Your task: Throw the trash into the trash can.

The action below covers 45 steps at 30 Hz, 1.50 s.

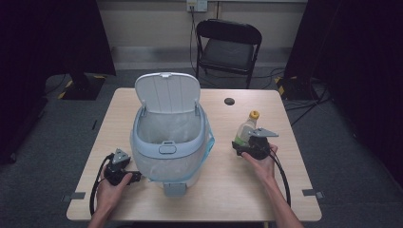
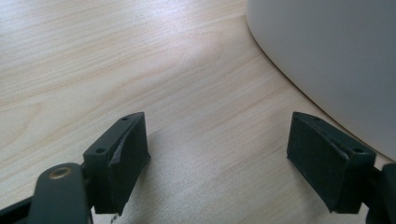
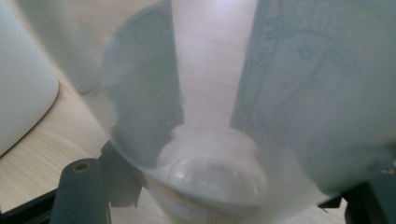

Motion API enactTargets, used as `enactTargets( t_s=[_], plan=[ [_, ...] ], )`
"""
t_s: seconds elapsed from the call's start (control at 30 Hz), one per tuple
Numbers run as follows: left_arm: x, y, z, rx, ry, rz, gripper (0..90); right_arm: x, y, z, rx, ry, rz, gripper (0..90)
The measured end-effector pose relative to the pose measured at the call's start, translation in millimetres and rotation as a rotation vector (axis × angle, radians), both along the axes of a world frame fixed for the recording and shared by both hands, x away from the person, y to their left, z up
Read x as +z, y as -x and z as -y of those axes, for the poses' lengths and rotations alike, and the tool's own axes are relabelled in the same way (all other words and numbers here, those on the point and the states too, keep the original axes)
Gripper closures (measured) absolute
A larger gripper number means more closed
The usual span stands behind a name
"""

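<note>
Two hand-held grippers. Right hand-held gripper (image 1: 248, 142) clamps clear bottle (image 1: 246, 128) on bench (image 1: 247, 190), right of open-lidded bin (image 1: 168, 137). Left hand-held gripper (image 2: 217, 154) spread, idle. Advice: lift upright, clear rim before release.

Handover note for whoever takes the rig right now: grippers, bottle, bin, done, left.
Right gripper: shut on the bottle, low on the table, right of the bin.
Left gripper: open, holds nothing, on the table beside the bin's left wall.
Bin: lid up, liner inside.
Done: lid open, bottle gripped.
Left: probably lift the bottle over the rim and drop it in; it is not yet in the bin.
</note>
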<state>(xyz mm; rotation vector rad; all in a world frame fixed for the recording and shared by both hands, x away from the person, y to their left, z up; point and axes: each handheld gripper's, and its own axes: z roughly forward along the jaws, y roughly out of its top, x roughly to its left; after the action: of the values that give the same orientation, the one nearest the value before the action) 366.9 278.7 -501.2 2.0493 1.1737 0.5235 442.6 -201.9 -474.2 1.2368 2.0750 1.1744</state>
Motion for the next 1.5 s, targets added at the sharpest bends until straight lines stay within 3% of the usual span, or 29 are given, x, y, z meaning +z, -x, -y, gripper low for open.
enactTargets(
  t_s=[0.47,0.9,1.5],
  plan=[
    [0.0,0.0,0.0,0.0,0.0,0.0,19.9,24.5,14.8,3.1,0.01,-0.064,0.039,27.5],
    [0.0,0.0,0.0,0.0,0.0,0.0,19.9,42.8,26.6,0.4,0.024,-0.088,0.054,27.6],
    [0.0,0.0,0.0,0.0,0.0,0.0,19.9,81.6,44.6,-6.1,0.068,-0.153,0.133,27.6]
  ],
)
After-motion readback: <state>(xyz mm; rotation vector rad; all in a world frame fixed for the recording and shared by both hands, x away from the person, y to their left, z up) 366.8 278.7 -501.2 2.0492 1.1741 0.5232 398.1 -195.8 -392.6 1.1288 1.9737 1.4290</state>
